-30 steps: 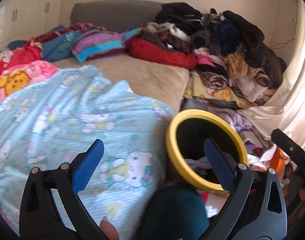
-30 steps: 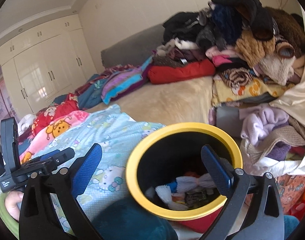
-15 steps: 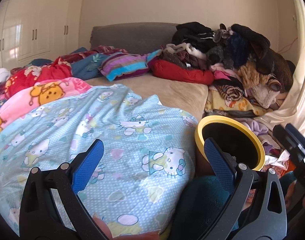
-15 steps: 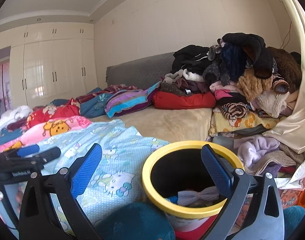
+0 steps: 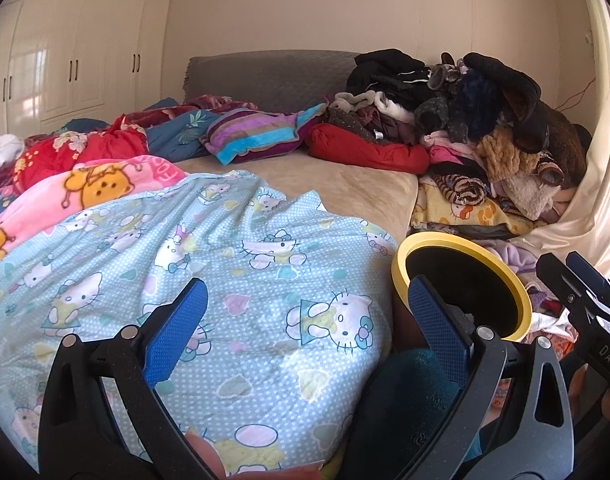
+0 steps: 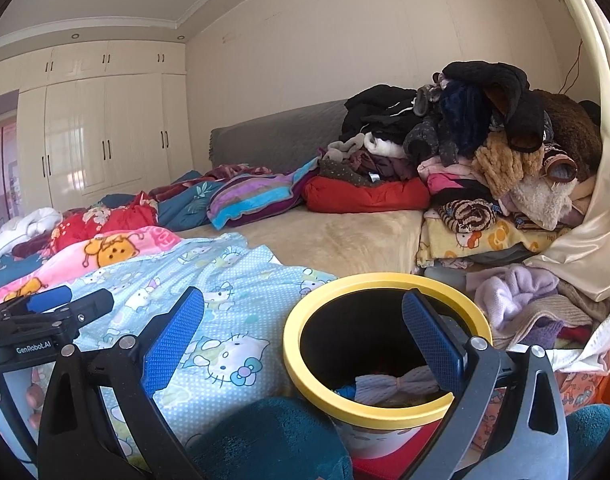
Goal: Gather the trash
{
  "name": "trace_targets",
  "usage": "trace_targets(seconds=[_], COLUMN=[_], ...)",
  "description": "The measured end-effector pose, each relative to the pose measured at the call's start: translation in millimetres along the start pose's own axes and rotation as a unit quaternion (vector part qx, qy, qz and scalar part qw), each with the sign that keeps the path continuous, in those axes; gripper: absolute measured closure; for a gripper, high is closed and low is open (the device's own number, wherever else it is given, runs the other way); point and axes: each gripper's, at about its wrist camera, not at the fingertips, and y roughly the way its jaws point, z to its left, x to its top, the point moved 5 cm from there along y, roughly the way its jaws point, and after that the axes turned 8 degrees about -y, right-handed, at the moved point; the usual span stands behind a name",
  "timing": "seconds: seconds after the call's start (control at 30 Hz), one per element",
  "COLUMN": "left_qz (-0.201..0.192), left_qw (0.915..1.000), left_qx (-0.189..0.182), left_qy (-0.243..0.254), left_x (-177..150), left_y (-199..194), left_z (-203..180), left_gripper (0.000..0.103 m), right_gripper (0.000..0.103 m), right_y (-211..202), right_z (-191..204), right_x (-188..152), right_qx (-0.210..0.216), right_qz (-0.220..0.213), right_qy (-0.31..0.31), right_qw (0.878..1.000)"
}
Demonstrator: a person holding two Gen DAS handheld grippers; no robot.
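Both tongs were held wide open and nothing was gripped between their blue pads. The left tongs (image 5: 305,332) were poised over the cat-print quilt (image 5: 209,264) on the bed (image 5: 337,184), touching nothing, with the right pad (image 5: 439,330) seen in front of the near rim of the bin (image 5: 401,276). The right tongs (image 6: 303,344) were framed about the bin (image 6: 381,280), a black tub with a yellow rim standing just beside the quilt (image 6: 225,280) at the bed's edge; whether the pad (image 6: 431,340) touched the rim could not be told. Trash (image 6: 393,386) was seen at the bottom of the bin, a pale bow-shaped piece among it. A heap of clothes (image 6: 485,140) was piled beyond the bin, against the wall. Teal fabric (image 6: 265,440) was seen low between the tongs.
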Motion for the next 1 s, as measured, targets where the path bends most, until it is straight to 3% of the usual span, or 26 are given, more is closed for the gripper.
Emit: trace_targets(seconds=[1.0], left_qz=[0.0], left_qw=[1.0], left_qx=[0.001], left_qy=[0.0], left_x=[-1], left_y=[1], left_z=[0], left_gripper=[0.011], right_gripper=[0.006], right_y=[1], right_z=[-14], right_x=[-2], right_qx=[-0.006], right_qz=[0.001], right_qy=[0.007], right_qw=[1.0])
